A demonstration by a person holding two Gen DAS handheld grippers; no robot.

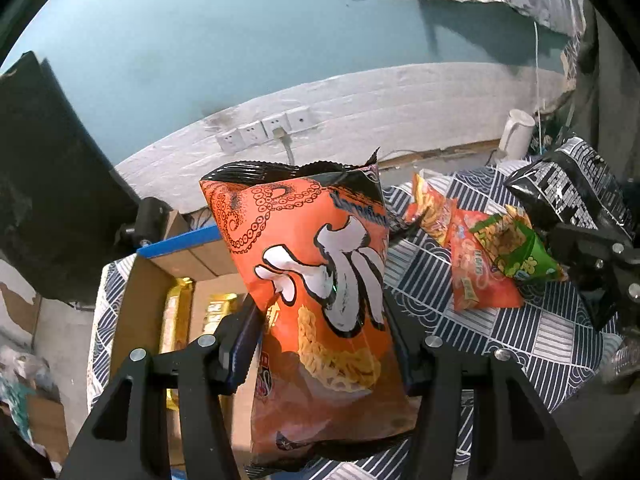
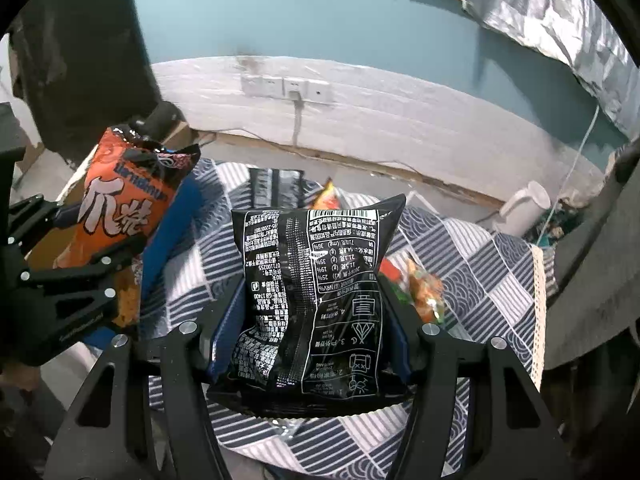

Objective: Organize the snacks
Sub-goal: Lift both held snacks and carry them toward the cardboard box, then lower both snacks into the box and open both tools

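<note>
An orange snack bag [image 1: 320, 264] printed with a white octopus hangs upright, and my left gripper [image 1: 320, 320] is shut on its lower half. A black snack bag [image 2: 316, 288] with white print stands between the fingers of my right gripper [image 2: 312, 300], which is shut on it. Both bags are lifted above the table. In the left wrist view the right gripper [image 1: 592, 256] and its black bag [image 1: 576, 188] show at the right edge. In the right wrist view the left gripper [image 2: 80, 268] and the orange bag [image 2: 120, 208] show at the left.
An open cardboard box [image 1: 140, 300] with gold packs [image 1: 176, 320] sits at the table's left end. On the blue-and-white cloth [image 1: 540, 340] lie a green bag [image 1: 516, 248] and two orange bags [image 1: 476, 280]. A white kettle [image 2: 524, 204] stands at the back right.
</note>
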